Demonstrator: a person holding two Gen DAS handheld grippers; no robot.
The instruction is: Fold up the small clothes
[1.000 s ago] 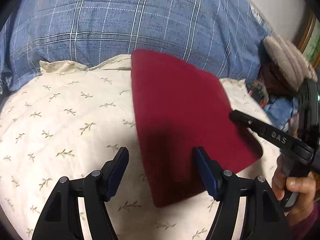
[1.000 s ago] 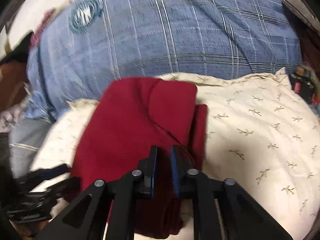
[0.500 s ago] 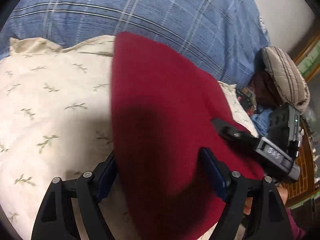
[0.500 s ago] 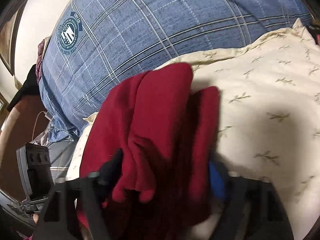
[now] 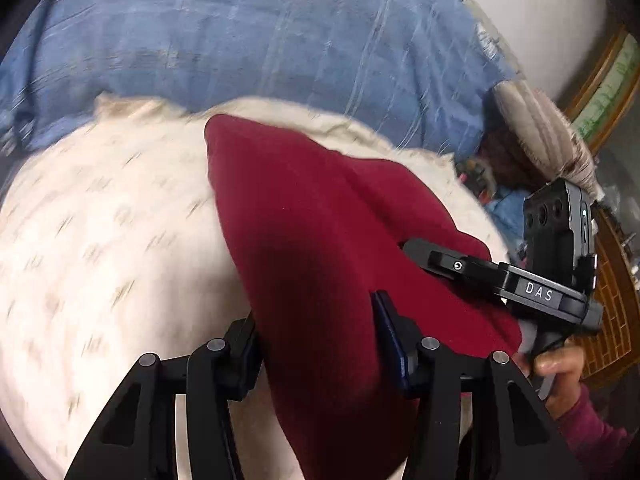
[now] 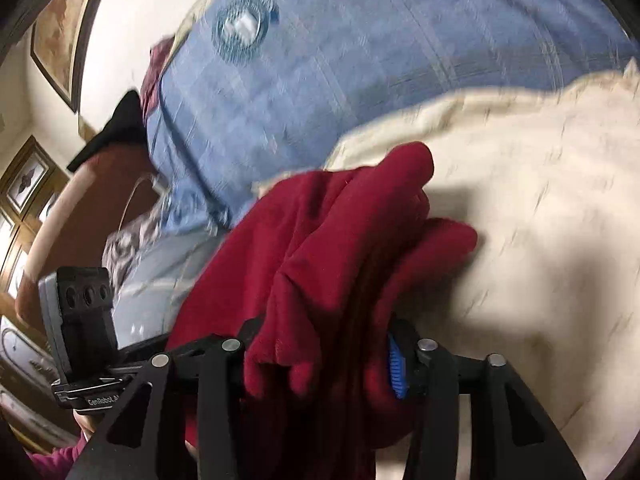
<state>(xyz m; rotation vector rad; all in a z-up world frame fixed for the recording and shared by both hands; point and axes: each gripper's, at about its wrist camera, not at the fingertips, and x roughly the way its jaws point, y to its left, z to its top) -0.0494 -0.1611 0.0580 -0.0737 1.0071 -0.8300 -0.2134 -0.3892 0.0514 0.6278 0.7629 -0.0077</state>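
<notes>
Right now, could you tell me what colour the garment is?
The garment is a plain dark red, seen best in the left wrist view.

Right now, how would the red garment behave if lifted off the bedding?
The red garment likely flops: it bunches and drapes between both claws. It looks like thick fleece, so probably grippy, not slippery. Its loose flap might unfold when raised.

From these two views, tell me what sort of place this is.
Probably a bedroom: a cream leaf-print pillow under the red garment, a blue plaid quilt behind it, and framed pictures on the wall.
</notes>
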